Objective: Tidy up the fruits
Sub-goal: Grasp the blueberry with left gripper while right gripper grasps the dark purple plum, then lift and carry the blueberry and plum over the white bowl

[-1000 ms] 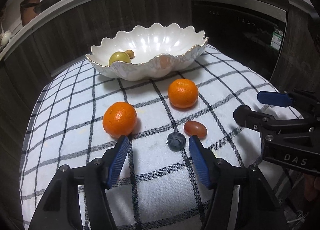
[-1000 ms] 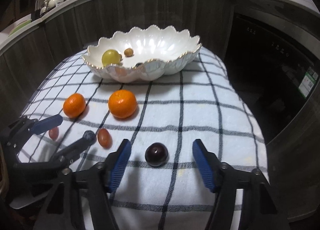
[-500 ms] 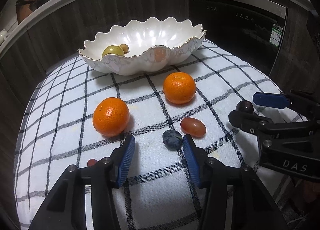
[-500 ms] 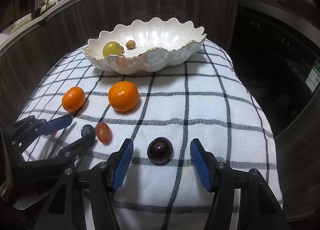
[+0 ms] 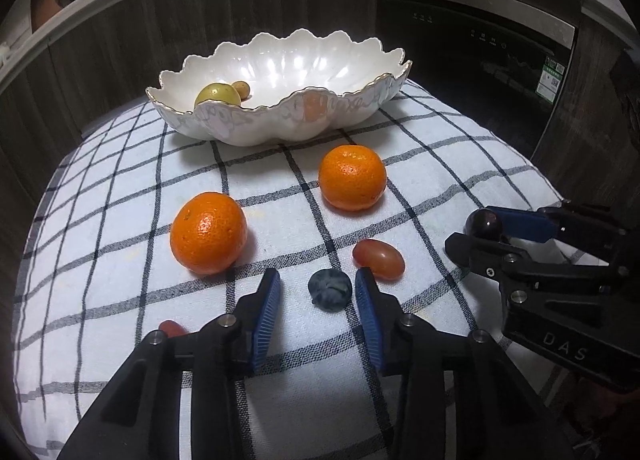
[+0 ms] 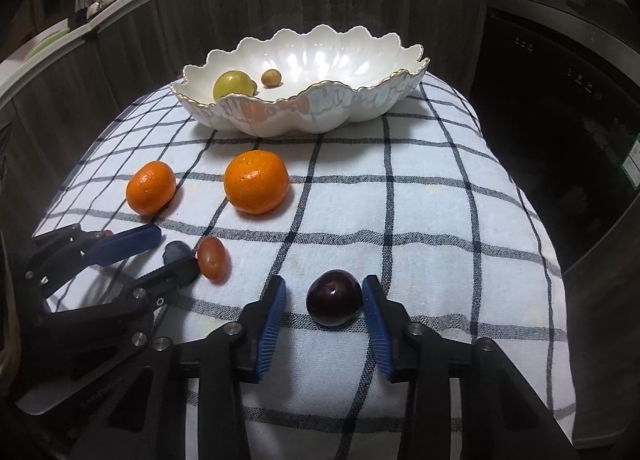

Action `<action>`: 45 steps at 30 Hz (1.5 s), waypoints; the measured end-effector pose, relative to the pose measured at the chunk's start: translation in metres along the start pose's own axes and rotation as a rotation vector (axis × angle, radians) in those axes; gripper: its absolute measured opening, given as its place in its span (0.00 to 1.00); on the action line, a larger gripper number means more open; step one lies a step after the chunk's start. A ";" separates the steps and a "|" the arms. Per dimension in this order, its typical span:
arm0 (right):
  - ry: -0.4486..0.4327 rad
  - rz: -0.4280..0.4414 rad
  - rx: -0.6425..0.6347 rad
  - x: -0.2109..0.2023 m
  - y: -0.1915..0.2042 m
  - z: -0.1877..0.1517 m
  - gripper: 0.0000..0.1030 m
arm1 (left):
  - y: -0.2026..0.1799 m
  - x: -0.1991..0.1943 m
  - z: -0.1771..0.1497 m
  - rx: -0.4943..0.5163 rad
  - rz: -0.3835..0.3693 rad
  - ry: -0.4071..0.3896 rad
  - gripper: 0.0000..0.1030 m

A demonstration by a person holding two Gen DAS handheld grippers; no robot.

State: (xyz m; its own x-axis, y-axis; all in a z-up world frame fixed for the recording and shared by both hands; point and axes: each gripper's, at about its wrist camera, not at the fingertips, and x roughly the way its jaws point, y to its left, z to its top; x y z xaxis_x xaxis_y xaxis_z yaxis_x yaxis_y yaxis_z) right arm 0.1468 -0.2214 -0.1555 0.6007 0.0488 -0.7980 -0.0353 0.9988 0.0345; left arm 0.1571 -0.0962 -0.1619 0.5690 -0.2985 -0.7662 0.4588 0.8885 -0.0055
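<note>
Closing on a blueberry (image 5: pixel 330 288) and a dark plum (image 6: pixel 334 302): left tongs (image 5: pixel 317 302) and right tongs (image 6: pixel 324 310), neither gripping yet. In the scalloped bowl (image 5: pixel 376 97) at 12 o'clock, two fruits; on the checked cloth (image 6: pixel 420 195), two mandarins and two grape tomatoes.

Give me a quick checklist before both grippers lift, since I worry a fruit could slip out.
1. Blueberry between the closing left gripper jaws: ok.
2. Left pads pressing the blueberry: not ok, gaps show.
3. Dark plum between the closing right gripper jaws: ok.
4. Both right pads pressing the plum: not ok, the left pad stands apart.
5. Red grape tomato clear of the left fingers: cannot tell, very close.
6. Room in the white bowl: ok.
</note>
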 end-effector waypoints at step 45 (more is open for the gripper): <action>-0.109 0.000 -0.020 -0.043 0.009 0.022 0.27 | -0.001 -0.045 0.014 0.006 0.082 -0.065 0.21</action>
State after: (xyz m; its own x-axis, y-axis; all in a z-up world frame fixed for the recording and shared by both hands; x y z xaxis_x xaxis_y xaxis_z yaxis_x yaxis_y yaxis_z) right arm 0.1380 -0.2141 -0.1080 0.6841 0.0502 -0.7276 -0.0503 0.9985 0.0216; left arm 0.1408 -0.0884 -0.1179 0.6475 -0.2473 -0.7208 0.4131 0.9087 0.0594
